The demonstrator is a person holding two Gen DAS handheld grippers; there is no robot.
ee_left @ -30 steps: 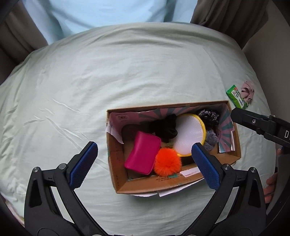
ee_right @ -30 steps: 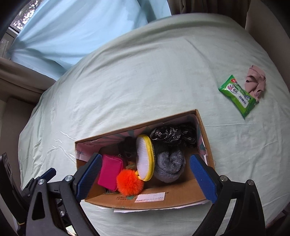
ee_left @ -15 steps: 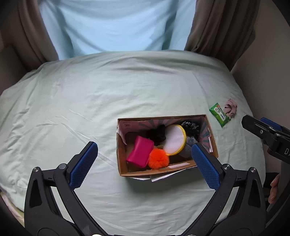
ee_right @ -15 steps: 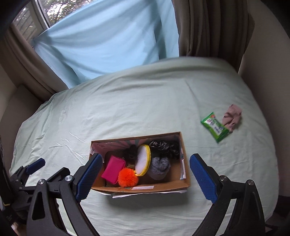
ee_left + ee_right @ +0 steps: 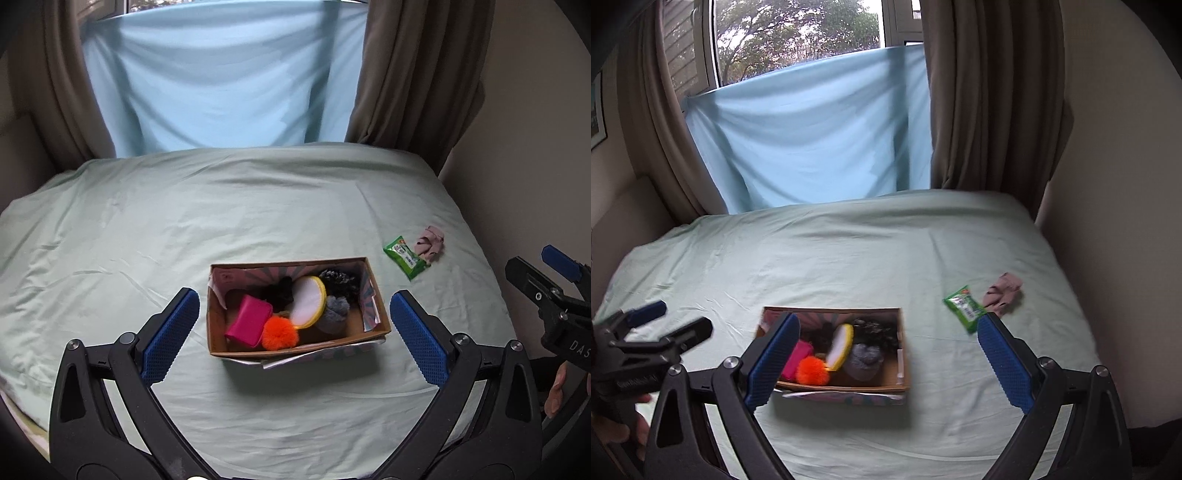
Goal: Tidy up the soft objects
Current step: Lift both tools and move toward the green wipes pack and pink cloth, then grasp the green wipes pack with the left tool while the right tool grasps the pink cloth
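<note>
Grippers idle above a bed [image 5: 258, 206] as I hold both clear of the sorting box [image 5: 295, 349]. Left gripper [image 5: 295, 326] and right gripper [image 5: 886, 360] each hang empty, jaws spread wide, framing the cardboard box from the near side without touching it. Inside the box, packed side by side, lie a pink pouch [image 5: 249, 320], an orange pompom [image 5: 279, 334], a round yellow-rimmed pad [image 5: 307, 302] propped on edge against a grey fuzzy ball [image 5: 335, 310], and dark items [image 5: 338, 280] at the back that I cannot identify. The pad leans, I judge, because the softer pieces around it give it nothing flat to rest on.

Two things remain outside, well apart from the box on the right side of the bed: a green packet [image 5: 964, 308] and, just beside it, a crumpled pink cloth [image 5: 1003, 291]. In the right wrist view the packet sits near my right gripper's outer pad, so I judge that gripper is better placed to collect both. Whether the packet counts as soft is a call I cannot make from here. The cloth should crush easily; a low, centred pinch seems wise.
</note>
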